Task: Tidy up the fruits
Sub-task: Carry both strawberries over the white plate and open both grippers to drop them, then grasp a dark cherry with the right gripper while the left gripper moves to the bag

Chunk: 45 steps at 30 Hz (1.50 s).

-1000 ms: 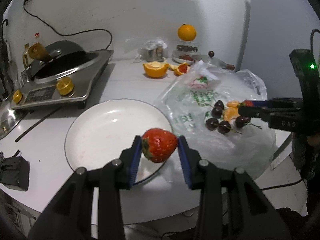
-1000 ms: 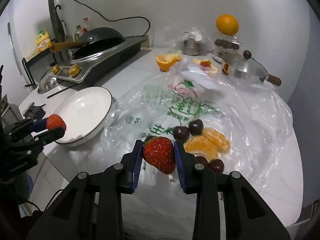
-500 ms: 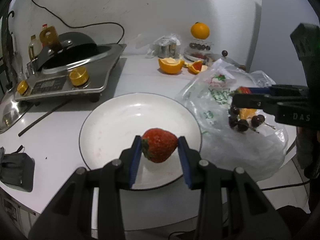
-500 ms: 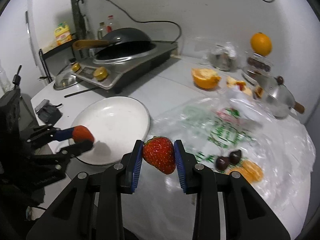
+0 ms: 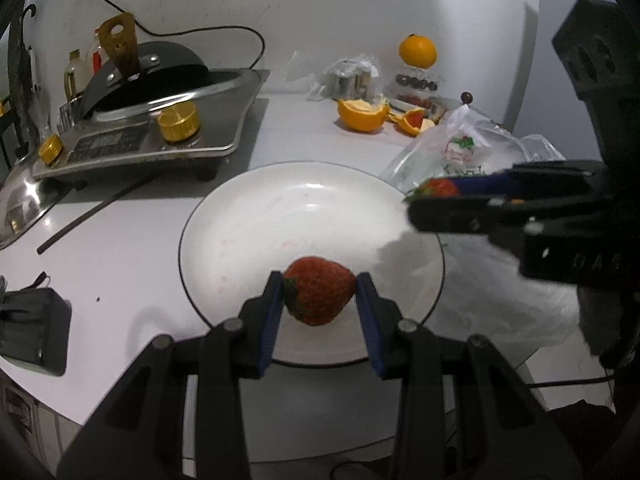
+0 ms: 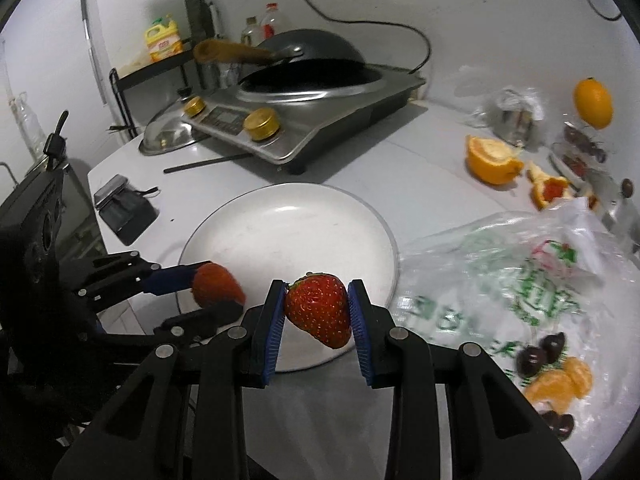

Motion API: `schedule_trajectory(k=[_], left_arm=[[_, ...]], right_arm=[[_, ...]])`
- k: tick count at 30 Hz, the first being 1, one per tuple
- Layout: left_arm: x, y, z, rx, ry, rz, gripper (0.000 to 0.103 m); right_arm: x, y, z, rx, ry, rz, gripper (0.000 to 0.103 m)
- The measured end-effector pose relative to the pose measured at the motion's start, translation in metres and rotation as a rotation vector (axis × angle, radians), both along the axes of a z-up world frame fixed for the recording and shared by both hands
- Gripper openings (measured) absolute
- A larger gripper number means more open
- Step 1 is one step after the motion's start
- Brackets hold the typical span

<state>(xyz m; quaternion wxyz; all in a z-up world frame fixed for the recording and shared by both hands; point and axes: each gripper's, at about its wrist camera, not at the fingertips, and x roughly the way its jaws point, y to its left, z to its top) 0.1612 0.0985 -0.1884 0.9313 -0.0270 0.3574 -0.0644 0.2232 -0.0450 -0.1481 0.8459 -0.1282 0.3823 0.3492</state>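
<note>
Left gripper [image 5: 320,298] clamps one strawberry [image 5: 319,295], right gripper [image 6: 317,312] another strawberry [image 6: 319,309], over the white plate [image 6: 280,236] on the worktop [image 5: 120,248]; stove [image 5: 152,136] at ten o'clock.

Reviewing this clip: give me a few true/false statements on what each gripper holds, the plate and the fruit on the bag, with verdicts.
1. The left gripper is shut on a strawberry. True.
2. The right gripper is open. False: it clamps its own strawberry.
3. The white plate already holds cherries. False: the cherries lie on the plastic bag.
4. Orange segments lie on the bag. True.
</note>
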Motion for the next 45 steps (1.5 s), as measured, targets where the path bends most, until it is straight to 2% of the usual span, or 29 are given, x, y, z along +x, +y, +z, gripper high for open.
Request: schedule_trajectory(k=[7,16,19,21,36,39,40,42,45], left_arm=[[0.004,0.005,-0.007,-0.007,0.037,0.009,0.038],[0.004,0.005,-0.007,0.004,0.051,0.018,0.039],[0.003,0.005,-0.006,0.019,0.050,0.028,0.043],[0.001,0.004,-0.004,0.018,0.043,0.030,0.056],[-0.008,-0.016,0.016,0.048,0.005,0.029,0.056],[-0.009,-0.027,0.020,0.062,-0.010,0.016,0.057],[-0.008,-0.030,0.022,0.061,-0.014,0.011,0.058],[-0.009,-0.036,0.027,0.057,-0.030,0.005,0.072],[-0.009,-0.047,0.035,0.056,-0.050,-0.007,0.073]], right_arm=[[0.005,0.016,-0.019,-0.024,0.050,0.024,0.034],[0.006,0.018,-0.029,-0.035,0.084,0.023,0.034],[0.006,0.017,-0.029,-0.032,0.082,0.018,0.045],[0.005,0.015,-0.027,-0.019,0.082,0.019,0.051],[-0.006,-0.028,0.004,0.036,0.006,-0.042,0.053],[-0.008,-0.044,0.013,0.080,0.010,-0.058,0.053],[-0.009,-0.050,0.015,0.092,0.008,-0.065,0.053],[-0.010,-0.059,0.021,0.107,-0.003,-0.076,0.053],[-0.014,-0.076,0.029,0.134,-0.021,-0.092,0.053]])
